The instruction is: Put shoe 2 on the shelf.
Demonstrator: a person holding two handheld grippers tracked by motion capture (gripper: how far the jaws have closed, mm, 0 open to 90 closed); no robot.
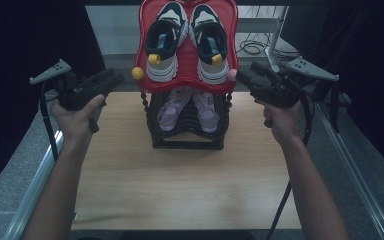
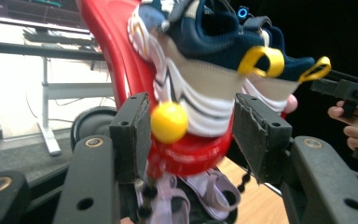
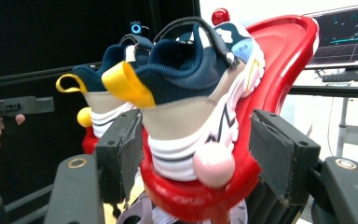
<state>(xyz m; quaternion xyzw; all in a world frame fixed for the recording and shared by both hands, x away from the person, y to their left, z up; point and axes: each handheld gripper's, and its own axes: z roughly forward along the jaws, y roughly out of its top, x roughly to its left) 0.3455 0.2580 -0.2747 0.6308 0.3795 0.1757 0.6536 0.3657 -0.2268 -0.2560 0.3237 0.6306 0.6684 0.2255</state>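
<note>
Glossy red moulded-plastic tray [image 1: 142, 45] tilts atop a black ribbed rack [image 1: 187, 135], carrying a pair of navy-and-white knit sneakers [image 1: 187, 40]; small lilac sandals [image 1: 187, 107] sit below. A pale wood-grain surface [image 1: 180, 180] carries the rack, dark room around. The left tool [image 1: 111, 80], jaws wide and empty, has the tray's round yellow knob [image 2: 168, 122] between them; the right tool [image 1: 244, 76], jaws wide too, frames the pink knob [image 3: 213, 164].
</note>
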